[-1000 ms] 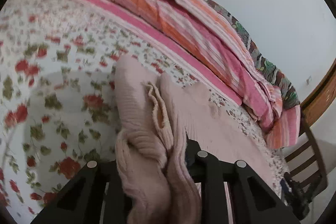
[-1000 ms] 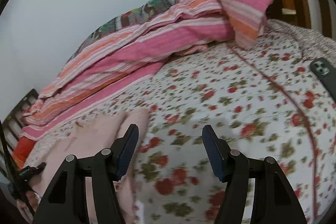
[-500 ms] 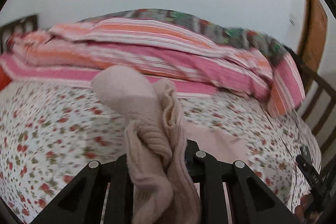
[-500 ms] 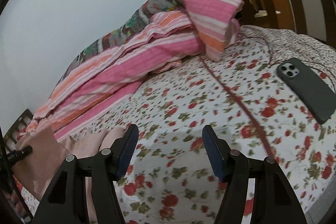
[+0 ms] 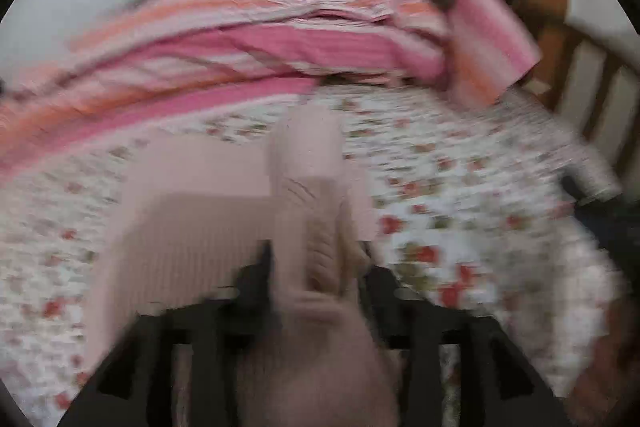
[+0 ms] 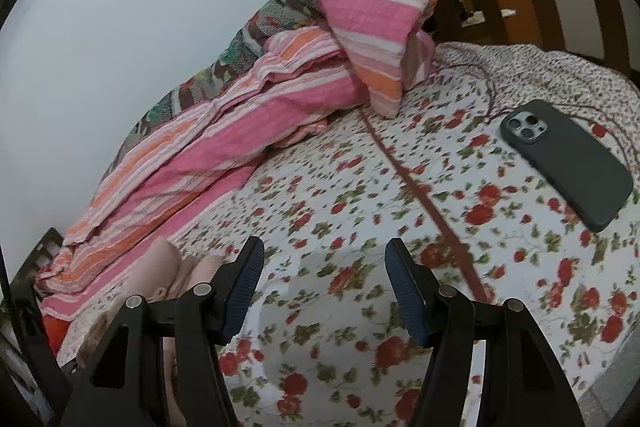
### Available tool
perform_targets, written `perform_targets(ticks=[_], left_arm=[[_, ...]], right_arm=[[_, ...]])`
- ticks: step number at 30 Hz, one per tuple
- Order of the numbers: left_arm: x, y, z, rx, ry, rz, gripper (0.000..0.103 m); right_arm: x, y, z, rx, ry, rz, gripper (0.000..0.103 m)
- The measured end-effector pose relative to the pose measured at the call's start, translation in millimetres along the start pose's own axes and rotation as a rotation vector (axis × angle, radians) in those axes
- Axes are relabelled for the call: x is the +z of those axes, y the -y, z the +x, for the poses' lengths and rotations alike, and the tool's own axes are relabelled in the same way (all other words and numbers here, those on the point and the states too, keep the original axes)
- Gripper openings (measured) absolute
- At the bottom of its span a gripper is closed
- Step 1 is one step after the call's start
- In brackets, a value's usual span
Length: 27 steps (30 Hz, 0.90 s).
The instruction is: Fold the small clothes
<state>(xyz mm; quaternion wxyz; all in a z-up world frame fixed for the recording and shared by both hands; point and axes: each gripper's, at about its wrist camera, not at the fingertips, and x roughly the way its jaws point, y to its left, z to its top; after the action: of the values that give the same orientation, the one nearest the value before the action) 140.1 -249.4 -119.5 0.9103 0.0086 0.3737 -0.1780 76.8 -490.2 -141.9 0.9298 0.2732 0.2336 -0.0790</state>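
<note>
The pink knit top [image 5: 224, 227] lies bunched between my left gripper [image 5: 316, 267] jaws, low centre of a blurred frame, as they open to let the fold drop. I should lift clear slowly so nothing drags. My right gripper [image 6: 324, 287] hangs open, empty, over the flowered bedsheet [image 6: 360, 187].

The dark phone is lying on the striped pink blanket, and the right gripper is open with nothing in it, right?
Not quite. The dark grey phone lies on the white bedsheet with red flowers, apart from the pink and orange striped blanket. The right wrist view shows it. The right gripper is indeed open and empty.
</note>
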Motion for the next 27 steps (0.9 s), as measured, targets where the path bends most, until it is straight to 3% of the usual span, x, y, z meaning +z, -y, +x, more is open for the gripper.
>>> perform_targets(ticks=[1,3,5,8,13,16,19,24,27], left_arm=[[2.9,-13.2,-10.1,-0.099,0.005,-0.050,0.064],[4.8,-33.9,-27.2,-0.163,0.042,-0.105,0.065],[4.9,-47.4,-41.4,-0.181,0.084,-0.129,0.067],[4.4,-78.7,-59.6,-0.158,0.138,-0.150,0.071],[2.2,-143.7,-56.5,-0.026,0.161,-0.157,0.071],[6.3,-179.5,-41.1,-0.034,0.146,-0.210,0.071],[6.8,-208.0,-27.1,-0.055,0.149,-0.259,0.071],[-4.0,-224.8,-8.4,-0.112,0.133,-0.322,0.071],[-4.0,-222.9,-6.7,-0.093,0.140,-0.279,0.071]], right_arm=[[-1.4,-3.7,1.9,0.021,-0.012,-0.006,0.062],[-5.3,-12.3,5.0,0.047,-0.032,-0.026,0.062],[-11.5,-23.5,8.6,0.083,-0.065,-0.055,0.064],[-21.7,-42.3,9.7,0.179,-0.104,-0.101,0.068],[-30.4,-74.4,24.2,0.357,-0.217,-0.085,0.071],[-38.1,-94.7,40.6,0.436,-0.303,-0.045,0.071],[-42.7,-114.8,52.5,0.431,-0.331,-0.055,0.071],[-57.6,-142.1,73.7,0.348,-0.402,-0.122,0.071],[-65.9,-151.3,79.1,0.305,-0.397,-0.160,0.061]])
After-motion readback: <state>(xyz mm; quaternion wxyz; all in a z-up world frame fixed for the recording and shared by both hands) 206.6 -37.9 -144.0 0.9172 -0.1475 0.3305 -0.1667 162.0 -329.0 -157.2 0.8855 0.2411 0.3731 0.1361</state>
